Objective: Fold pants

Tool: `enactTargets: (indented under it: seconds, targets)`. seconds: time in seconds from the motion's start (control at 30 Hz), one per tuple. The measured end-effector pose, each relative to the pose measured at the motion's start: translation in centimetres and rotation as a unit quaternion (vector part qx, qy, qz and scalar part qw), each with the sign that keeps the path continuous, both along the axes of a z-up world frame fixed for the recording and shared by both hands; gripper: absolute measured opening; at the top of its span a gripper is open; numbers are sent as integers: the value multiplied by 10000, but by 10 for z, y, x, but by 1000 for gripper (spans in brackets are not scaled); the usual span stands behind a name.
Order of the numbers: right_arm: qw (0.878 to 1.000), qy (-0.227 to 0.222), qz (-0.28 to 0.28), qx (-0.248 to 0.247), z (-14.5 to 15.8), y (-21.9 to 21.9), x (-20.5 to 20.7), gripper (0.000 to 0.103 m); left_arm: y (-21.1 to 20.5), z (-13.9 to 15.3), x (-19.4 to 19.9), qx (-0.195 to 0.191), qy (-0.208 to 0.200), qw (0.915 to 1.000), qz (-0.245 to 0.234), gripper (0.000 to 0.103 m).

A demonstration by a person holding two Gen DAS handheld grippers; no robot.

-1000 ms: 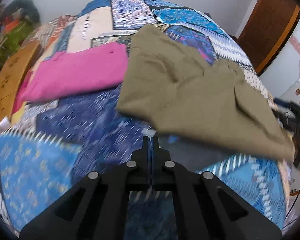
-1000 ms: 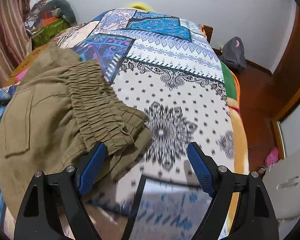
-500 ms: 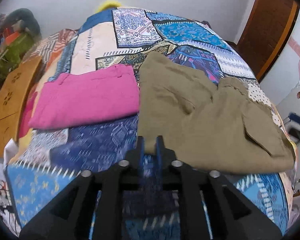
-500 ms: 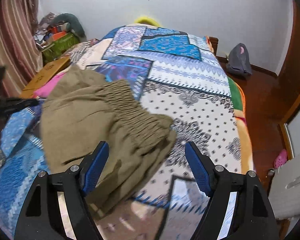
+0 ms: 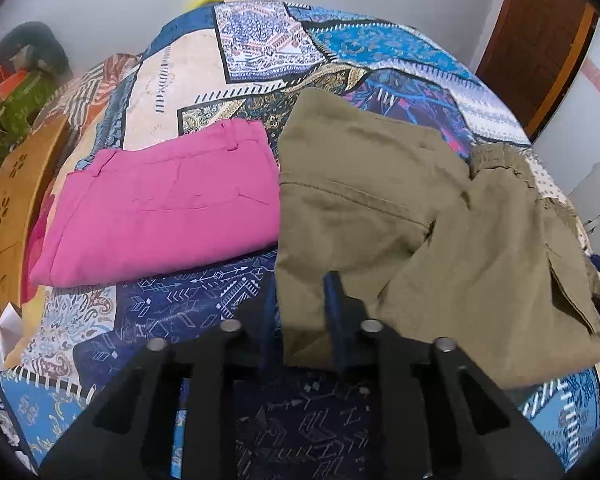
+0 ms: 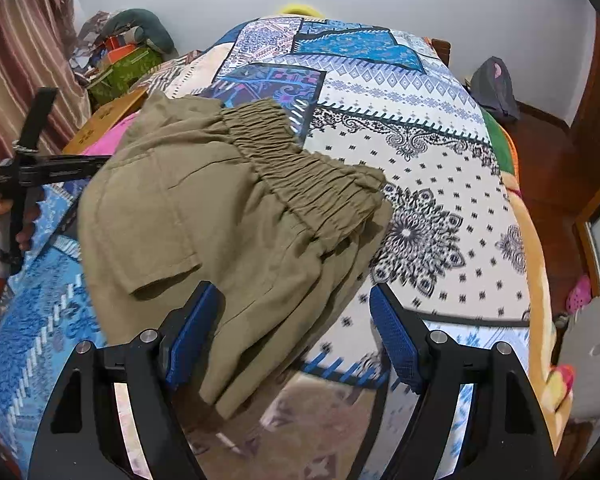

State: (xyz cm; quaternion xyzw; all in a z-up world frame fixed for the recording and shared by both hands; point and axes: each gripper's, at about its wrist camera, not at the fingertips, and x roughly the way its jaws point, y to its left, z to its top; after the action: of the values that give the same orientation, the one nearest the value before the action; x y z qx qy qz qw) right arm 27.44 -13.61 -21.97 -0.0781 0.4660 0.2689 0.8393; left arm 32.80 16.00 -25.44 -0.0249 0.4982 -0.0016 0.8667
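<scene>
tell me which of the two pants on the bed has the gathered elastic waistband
The olive pants: their waistband is bunched into tight ridges. The pink pants beside them show a flat waistband with belt loops.

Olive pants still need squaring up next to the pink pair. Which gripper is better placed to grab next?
Left, probably. The left gripper already straddles the olive pants near edge; the right gripper stands wide open above the waistband side.
</scene>
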Motion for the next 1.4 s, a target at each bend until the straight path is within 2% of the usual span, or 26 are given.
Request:
enactTargets:
  seconds: [0.03,0.23,0.43,0.63,0.73,0.8,0.9,0.97,1.17,1.3,1.4]
  targets:
    - [10000,3,24,-12,-1,0,1,75,1,0,-3,94,-1,9999,35,8]
    - [9996,-30,182,-197,-10,2,25,75,1,4,-23,155,45,9998,102,2]
    - [9983,-104,120,-561,-23,4,61,75,-4,6,-41,192,85,9997,109,1]
    - [9957,-295,72,-873,-26,7,80,73,3,13,-47,-42,65,9996,274,3]
    - [9972,-197,-99,-716,-22,0,86,73,3,19,-47,-81,14,9995,298,10]
    - [9975,-201,-288,-620,-14,-5,84,73,4,24,-46,-116,-29,9994,321,29]
    - [9972,-291,-480,-497,3,-11,74,73,3,30,-42,-119,-149,9991,381,44]
    - [9974,-304,-527,-385,13,-13,66,74,2,32,-36,-201,-195,9989,382,48]
    - [9978,-208,-611,-150,26,-12,51,76,-5,21,-12,-519,-46,9983,256,50]
    - [9981,-143,-578,-143,10,-9,53,76,-8,0,-2,-753,231,9966,229,50]
    - [9967,-63,-734,-333,-3,-8,56,76,-10,-6,2,-864,253,9958,170,50]
